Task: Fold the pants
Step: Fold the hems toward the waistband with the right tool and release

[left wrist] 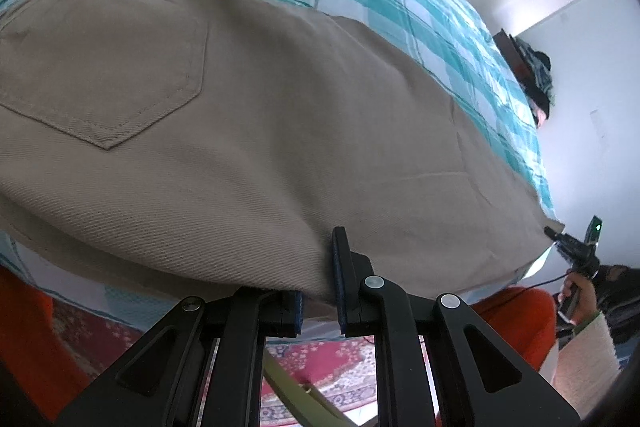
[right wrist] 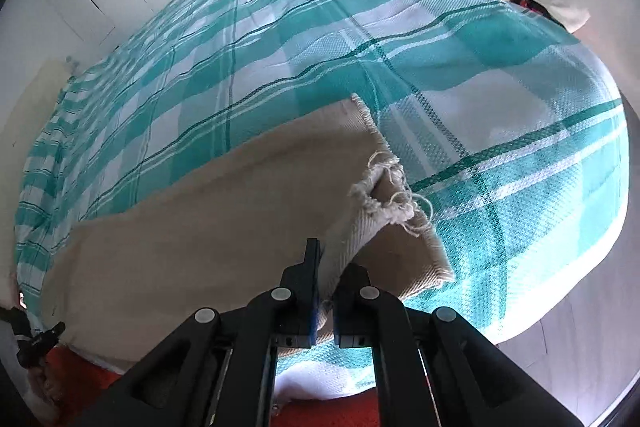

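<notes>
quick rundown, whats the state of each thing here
pants: laid flat on the bed, back pocket up, near edge gripped at both ends
frayed hem: partly lifted
left gripper: shut on pants
right gripper: shut on pants
bed cover: spread, lightly wrinkled

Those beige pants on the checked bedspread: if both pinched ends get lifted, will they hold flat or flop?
Probably flop: the beige pants drape softly over the bed edge between the left gripper and right gripper. The thick twill weave suggests some weight, so the middle should sag. The frayed hem might snag or shed threads.
</notes>
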Demonstrator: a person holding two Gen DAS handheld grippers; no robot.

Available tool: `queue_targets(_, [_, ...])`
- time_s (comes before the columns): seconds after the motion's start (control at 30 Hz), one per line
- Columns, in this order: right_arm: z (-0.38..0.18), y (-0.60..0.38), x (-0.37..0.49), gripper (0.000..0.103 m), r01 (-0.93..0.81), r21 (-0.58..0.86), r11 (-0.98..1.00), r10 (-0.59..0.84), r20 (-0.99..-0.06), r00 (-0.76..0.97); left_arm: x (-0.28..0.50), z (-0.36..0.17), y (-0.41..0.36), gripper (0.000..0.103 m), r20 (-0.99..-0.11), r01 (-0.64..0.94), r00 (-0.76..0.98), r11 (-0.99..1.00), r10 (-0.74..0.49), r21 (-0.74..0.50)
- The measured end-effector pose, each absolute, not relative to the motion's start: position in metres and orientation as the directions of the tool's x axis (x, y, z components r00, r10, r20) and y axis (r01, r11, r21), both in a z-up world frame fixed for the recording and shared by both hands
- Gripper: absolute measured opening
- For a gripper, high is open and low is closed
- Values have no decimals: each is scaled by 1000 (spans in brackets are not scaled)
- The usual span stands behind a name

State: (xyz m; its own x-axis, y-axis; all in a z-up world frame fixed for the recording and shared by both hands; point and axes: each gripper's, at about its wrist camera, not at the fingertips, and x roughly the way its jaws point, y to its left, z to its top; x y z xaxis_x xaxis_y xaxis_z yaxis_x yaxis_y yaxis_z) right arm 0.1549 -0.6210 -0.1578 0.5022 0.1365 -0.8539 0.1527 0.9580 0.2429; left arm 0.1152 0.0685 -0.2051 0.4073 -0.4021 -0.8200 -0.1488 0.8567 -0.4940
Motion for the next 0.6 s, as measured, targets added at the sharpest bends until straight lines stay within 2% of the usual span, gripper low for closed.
queue_targets(0.17, [-160, -621, 148, 5, 168, 240, 956, 122, -846, 518, 115, -202, 65, 10, -838, -139, 388, 875, -383, -464])
queue_targets(0.2, [-158, -621, 147, 9, 175, 233, 957, 110, -844, 524, 115, -201, 65, 13, -845, -136, 379, 881, -377, -454])
queue_targets(0.27, [-152, -623, 140, 29, 195, 227, 954, 87, -834, 544, 112, -197, 65, 19, -866, -140, 356, 896, -351, -421])
queue_targets(0.33, [-142, -630, 129, 74, 210, 247, 946, 84, -813, 577, 104, -192, 64, 31, -882, -130, 338, 911, -329, -390])
queue_targets(0.37, [-135, -635, 120, 81, 225, 240, 944, 60, -799, 598, 97, -189, 64, 42, -889, -123, 331, 919, -317, -374])
queue_targets(0.4, [-128, -638, 111, 84, 247, 214, 945, 17, -787, 617, 89, -185, 64, 47, -896, -114, 324, 927, -304, -356])
queue_targets(0.53, [-97, -649, 77, 84, 350, 79, 934, -181, -737, 651, 61, -152, 67, 52, -888, -56, 370, 948, -272, -314])
queue_targets(0.6, [-85, -641, 74, 84, 312, 101, 945, -146, -722, 676, 67, -132, 68, 66, -865, -33, 436, 957, -247, -289])
